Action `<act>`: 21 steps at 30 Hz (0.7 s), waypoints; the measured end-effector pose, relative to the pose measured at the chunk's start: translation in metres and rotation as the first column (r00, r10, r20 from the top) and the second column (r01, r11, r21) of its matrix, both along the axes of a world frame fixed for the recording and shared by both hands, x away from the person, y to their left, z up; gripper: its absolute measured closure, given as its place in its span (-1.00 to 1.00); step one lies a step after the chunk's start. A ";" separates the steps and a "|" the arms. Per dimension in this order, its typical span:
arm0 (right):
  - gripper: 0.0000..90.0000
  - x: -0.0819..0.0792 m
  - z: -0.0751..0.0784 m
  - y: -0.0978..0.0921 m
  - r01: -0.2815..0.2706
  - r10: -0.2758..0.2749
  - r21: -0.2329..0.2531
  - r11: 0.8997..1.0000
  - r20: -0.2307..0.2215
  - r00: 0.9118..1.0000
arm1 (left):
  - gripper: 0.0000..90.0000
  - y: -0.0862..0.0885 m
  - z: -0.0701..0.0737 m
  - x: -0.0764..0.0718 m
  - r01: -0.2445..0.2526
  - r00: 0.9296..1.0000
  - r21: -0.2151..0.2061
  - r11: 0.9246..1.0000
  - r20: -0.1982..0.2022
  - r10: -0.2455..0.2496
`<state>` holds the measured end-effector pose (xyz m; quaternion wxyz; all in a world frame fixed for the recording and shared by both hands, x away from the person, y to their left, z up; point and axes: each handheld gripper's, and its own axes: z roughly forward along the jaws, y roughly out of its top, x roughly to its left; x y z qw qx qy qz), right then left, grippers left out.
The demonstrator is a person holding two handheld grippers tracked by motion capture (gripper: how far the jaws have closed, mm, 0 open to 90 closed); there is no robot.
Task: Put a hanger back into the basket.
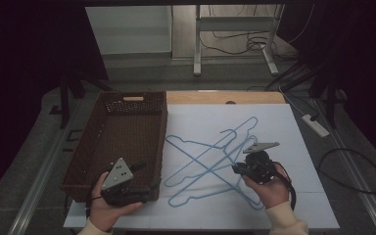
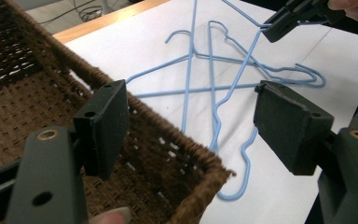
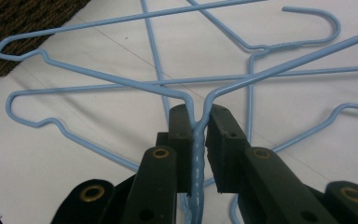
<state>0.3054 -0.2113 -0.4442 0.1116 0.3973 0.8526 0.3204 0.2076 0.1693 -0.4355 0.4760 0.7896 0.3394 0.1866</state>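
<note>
Black jaws of the right gripper (image 3: 198,135) pinch the twisted neck of a blue wire hanger (image 3: 198,93), which crosses other hangers (image 1: 210,156) on the white table (image 1: 293,142) ahead. Off to its left, the left gripper (image 2: 191,121) gapes empty over the wicker basket (image 2: 23,93). Judged step: securing one hanger; next, lifting it free of the tangle, perhaps basketward.

A white power strip (image 1: 315,125) and cables (image 1: 352,169) lie on the floor.

L hand (image 1: 108,205) holds L gripper (image 2: 191,116), jaws spread wide. R hand (image 1: 270,188) holds R gripper (image 3: 199,128), jaws closed, pointing fwd-left.
</note>
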 end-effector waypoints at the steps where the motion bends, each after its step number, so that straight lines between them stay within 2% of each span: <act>1: 0.78 0.000 0.000 0.000 -0.001 0.001 0.000 1.000 0.001 1.000 | -0.38 -0.003 0.001 0.001 0.003 1.000 0.002 1.000 -0.001 -0.003; 7: 0.78 0.001 0.001 -0.001 0.002 -0.002 -0.001 1.000 -0.006 1.000 | -0.33 -0.029 0.005 0.008 0.017 1.000 0.026 1.000 -0.013 -0.017; 11: 0.78 0.000 0.002 -0.002 -0.004 0.004 0.006 1.000 -0.002 1.000 | -0.31 -0.051 0.010 0.012 0.055 0.998 0.050 0.997 -0.027 -0.054; 12: 0.78 -0.001 0.003 -0.002 -0.006 0.006 0.005 1.000 0.000 1.000 | -0.31 -0.051 0.010 0.012 0.055 0.998 0.050 0.997 -0.027 -0.054; 13: 0.78 -0.001 0.003 -0.002 -0.004 0.004 0.007 1.000 -0.001 1.000 | -0.31 -0.061 0.010 0.015 0.070 0.997 0.062 0.996 -0.034 -0.068; 15: 0.78 -0.002 0.004 -0.003 -0.006 0.006 0.009 1.000 0.000 1.000 | -0.31 -0.066 0.009 0.017 0.078 0.997 0.066 0.995 -0.035 -0.075; 16: 0.78 -0.002 0.004 -0.003 -0.008 0.008 0.010 1.000 -0.001 1.000 | -0.32 -0.075 0.007 0.020 0.088 0.996 0.071 0.994 -0.036 -0.086; 21: 0.78 -0.005 0.006 -0.003 -0.014 0.014 0.014 1.000 -0.002 1.000 | -0.31 -0.096 0.002 0.027 0.121 0.992 0.079 0.989 -0.052 -0.117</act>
